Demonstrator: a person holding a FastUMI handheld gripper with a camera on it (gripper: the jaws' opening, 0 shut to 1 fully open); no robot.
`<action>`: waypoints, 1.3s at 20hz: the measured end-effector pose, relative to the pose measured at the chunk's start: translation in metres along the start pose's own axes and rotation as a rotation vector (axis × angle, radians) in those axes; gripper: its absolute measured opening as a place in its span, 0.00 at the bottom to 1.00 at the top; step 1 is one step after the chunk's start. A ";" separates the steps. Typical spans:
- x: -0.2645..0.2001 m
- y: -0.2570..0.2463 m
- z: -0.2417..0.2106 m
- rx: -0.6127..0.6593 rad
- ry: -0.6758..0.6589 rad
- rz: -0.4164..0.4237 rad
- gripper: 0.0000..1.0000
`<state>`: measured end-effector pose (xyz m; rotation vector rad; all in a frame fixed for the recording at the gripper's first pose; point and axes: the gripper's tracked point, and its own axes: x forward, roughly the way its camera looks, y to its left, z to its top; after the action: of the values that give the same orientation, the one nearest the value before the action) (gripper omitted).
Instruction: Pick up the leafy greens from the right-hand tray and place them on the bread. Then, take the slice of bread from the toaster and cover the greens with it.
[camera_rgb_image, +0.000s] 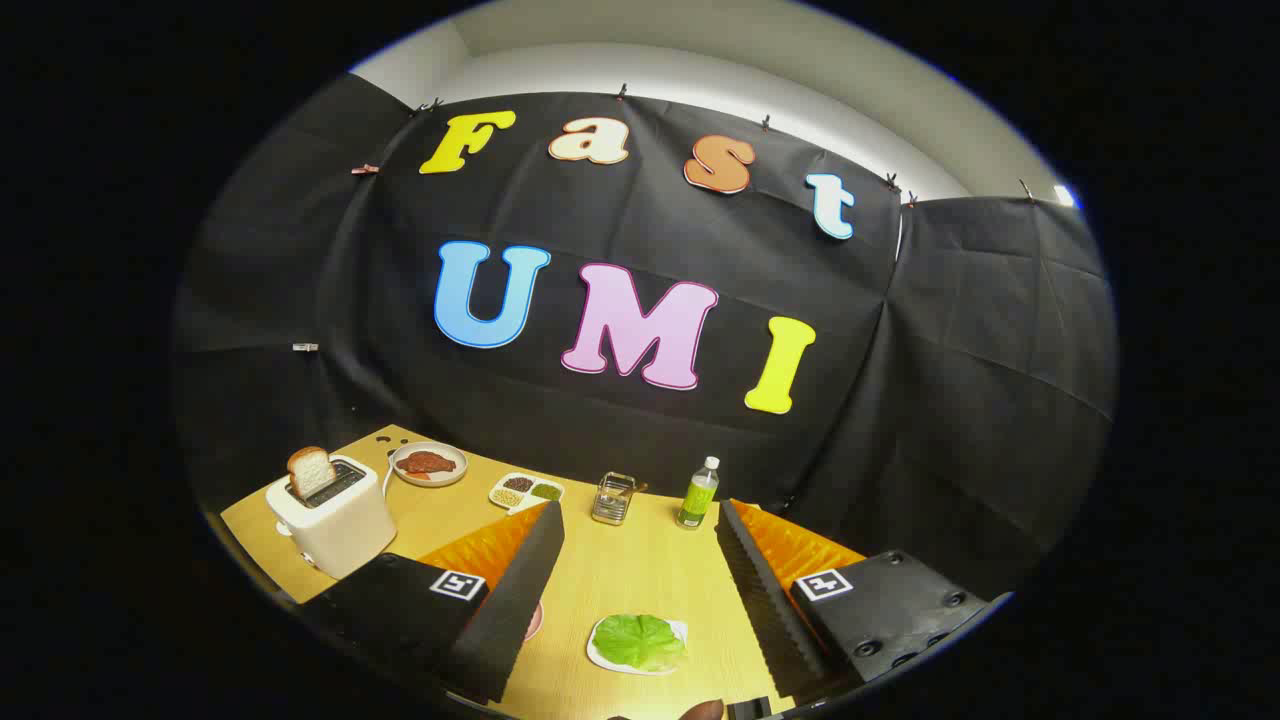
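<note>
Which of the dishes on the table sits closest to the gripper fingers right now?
The white dish with the leafy greens, between the open fingers of the gripper. The meat plate and divided tray lie beyond them.

Leafy greens (638, 640): one flat, bright green ruffled leaf lying on a small white tray (600, 655) on the worktop (640, 560), between the spread fingers of the hand-held gripper (637, 535), touched by neither. Slice of bread (310, 470): pale crumb, brown crust, standing upright and slightly tilted in the slot of a white toaster (335, 520), well apart from the greens, beyond the left finger.
</note>
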<state>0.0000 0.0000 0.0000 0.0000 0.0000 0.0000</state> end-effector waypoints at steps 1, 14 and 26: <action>-0.001 0.001 -0.001 0.002 0.002 0.001 0.97; -0.004 -0.003 0.007 0.005 -0.030 -0.003 0.96; 0.020 -0.007 -0.001 -0.027 0.011 0.166 0.96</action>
<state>0.0199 -0.0072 -0.0010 -0.0268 0.0106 0.1656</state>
